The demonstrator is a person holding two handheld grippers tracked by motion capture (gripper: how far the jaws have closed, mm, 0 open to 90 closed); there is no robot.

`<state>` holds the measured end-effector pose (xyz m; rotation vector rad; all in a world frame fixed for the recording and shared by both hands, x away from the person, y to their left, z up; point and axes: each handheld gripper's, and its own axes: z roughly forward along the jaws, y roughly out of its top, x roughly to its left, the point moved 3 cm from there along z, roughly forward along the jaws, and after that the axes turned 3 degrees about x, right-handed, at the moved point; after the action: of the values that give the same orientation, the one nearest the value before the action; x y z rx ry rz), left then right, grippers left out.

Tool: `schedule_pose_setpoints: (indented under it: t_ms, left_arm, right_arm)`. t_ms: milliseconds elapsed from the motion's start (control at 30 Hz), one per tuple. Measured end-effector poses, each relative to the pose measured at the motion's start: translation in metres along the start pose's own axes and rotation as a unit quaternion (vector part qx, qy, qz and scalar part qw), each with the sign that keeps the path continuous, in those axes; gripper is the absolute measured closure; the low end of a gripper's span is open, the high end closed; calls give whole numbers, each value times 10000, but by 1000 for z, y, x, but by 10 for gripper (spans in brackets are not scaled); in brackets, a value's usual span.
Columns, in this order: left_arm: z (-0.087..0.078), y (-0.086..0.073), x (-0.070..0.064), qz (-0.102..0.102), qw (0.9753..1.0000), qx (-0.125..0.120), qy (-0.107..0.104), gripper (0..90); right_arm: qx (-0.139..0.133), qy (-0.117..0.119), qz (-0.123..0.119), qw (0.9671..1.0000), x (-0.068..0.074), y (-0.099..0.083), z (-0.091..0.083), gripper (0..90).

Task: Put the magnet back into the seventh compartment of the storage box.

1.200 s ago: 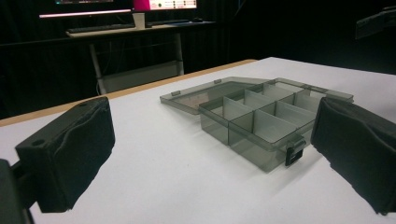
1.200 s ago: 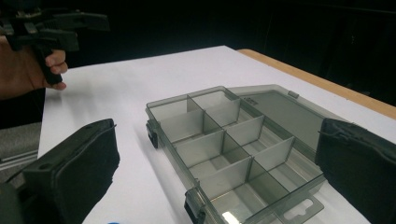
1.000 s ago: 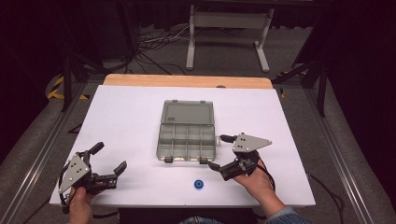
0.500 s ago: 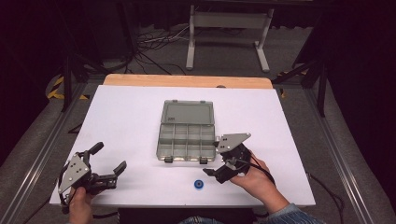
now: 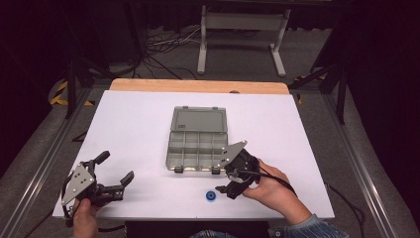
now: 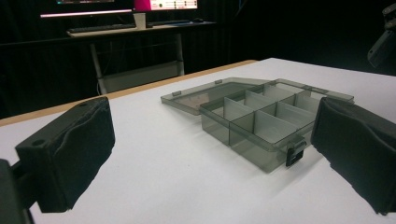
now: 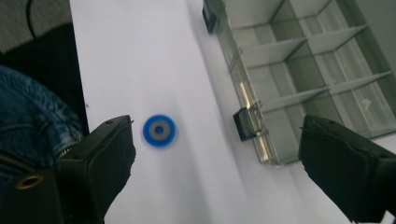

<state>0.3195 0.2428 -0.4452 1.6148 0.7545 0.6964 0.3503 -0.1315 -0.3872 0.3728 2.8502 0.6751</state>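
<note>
A grey see-through compartment box (image 5: 198,146) lies in the middle of the white table, its lid (image 5: 199,119) folded flat behind it and its several cells empty. A small blue ring (image 5: 211,195) lies flat near the table's front edge, just in front of the box. My right gripper (image 5: 224,176) is open and tilted, hovering between the box's front right corner and the ring. In the right gripper view the ring (image 7: 159,130) lies just inside the left jaw and the box (image 7: 303,79) is ahead on the right. My left gripper (image 5: 117,166) is open at the front left, with the box (image 6: 261,116) ahead of it.
The table's wooden back edge (image 5: 198,86) borders a dark floor with cables and a metal stand (image 5: 242,29). A denim-clad leg (image 7: 32,112) sits beside the table's front edge. The other gripper's tip (image 6: 385,32) shows at the upper right of the left gripper view.
My right gripper has swung left and tipped down, from beside the box's right front corner to a spot over the blue ring. The left gripper has stayed put.
</note>
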Motion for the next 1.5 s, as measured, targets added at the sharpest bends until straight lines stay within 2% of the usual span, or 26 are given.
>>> schedule_pose_setpoints:
  t_ms: [67, 167, 400, 733, 833, 933, 1100, 1500]
  left_arm:
    - [0, 0, 0, 7, 10000, 9, -8, 4]
    - [0, 0, 0, 13, 10000, 26, -16, 5]
    - [0, 0, 0, 16, 10000, 34, -25, 5]
    - [0, 0, 0, 16, 10000, 36, -30, 5]
    - [0, 0, 0, 16, 10000, 36, -29, 5]
    - [0, 0, 0, 15, 10000, 37, -26, 5]
    - [0, 0, 0, 16, 10000, 38, -29, 5]
    - [0, 0, 0, 19, 10000, 28, -31, 4]
  right_arm:
    - [177, -19, -49, 9998, 2, 1, 2, 113]
    - [270, 7, -42, 9996, 3, 2, 3, 114]
    - [592, 212, 1, 9980, 3, 4, 7, 113]
    - [599, 252, 45, 9979, 5, 5, 14, 135]
    - [442, 332, -111, 9984, 8, 5, 20, 163]
    - [433, 393, -143, 9982, 10, 6, 25, 168]
    - [590, 505, -196, 9968, 15, 6, 38, 181]
    - [688, 682, -262, 9950, 25, 5, 58, 190]
